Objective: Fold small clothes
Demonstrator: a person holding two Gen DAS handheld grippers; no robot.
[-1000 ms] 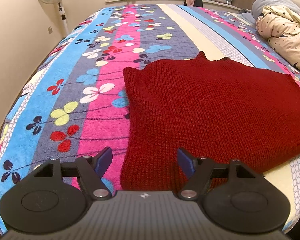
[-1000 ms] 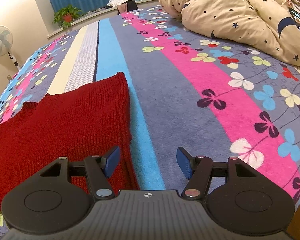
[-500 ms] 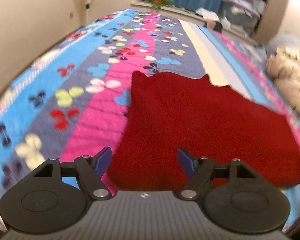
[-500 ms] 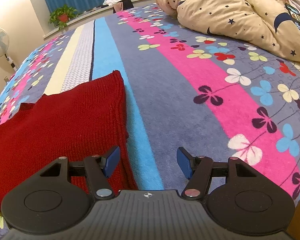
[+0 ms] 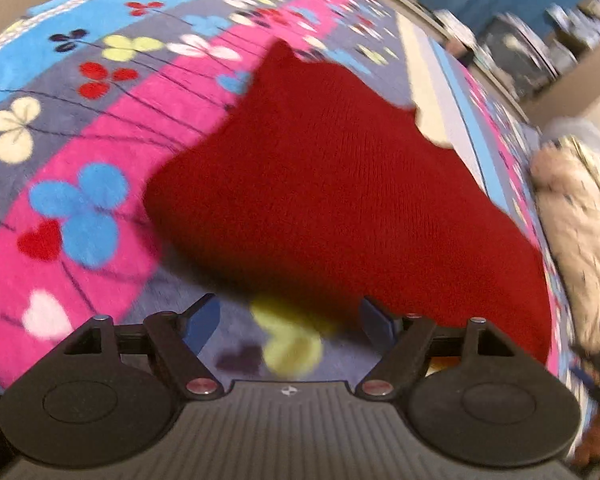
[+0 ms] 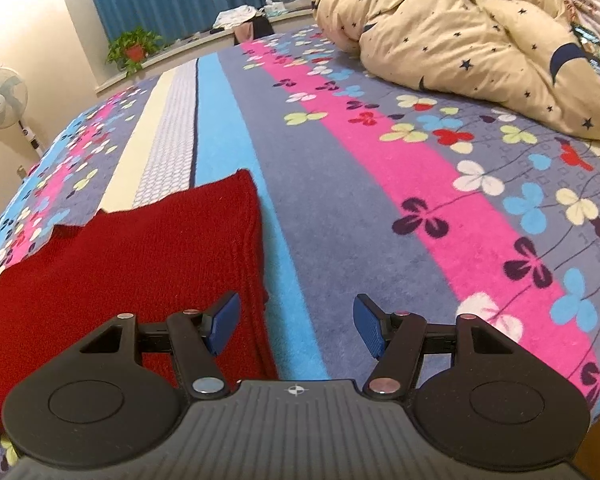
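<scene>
I'm reaching for the red sweater (image 5: 340, 200) lying flat on the bed (image 6: 340, 208). My left hand-held gripper (image 5: 288, 320) has just been opening, empty; my right hand-held gripper (image 6: 296, 324) gapes empty. Next, pinch its near edge.

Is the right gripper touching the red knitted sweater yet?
Cannot tell. In the right wrist view, the right gripper is open over the red knitted sweater's right edge, left pad overlapping the knit, but no contact or gap shows plainly.
</scene>
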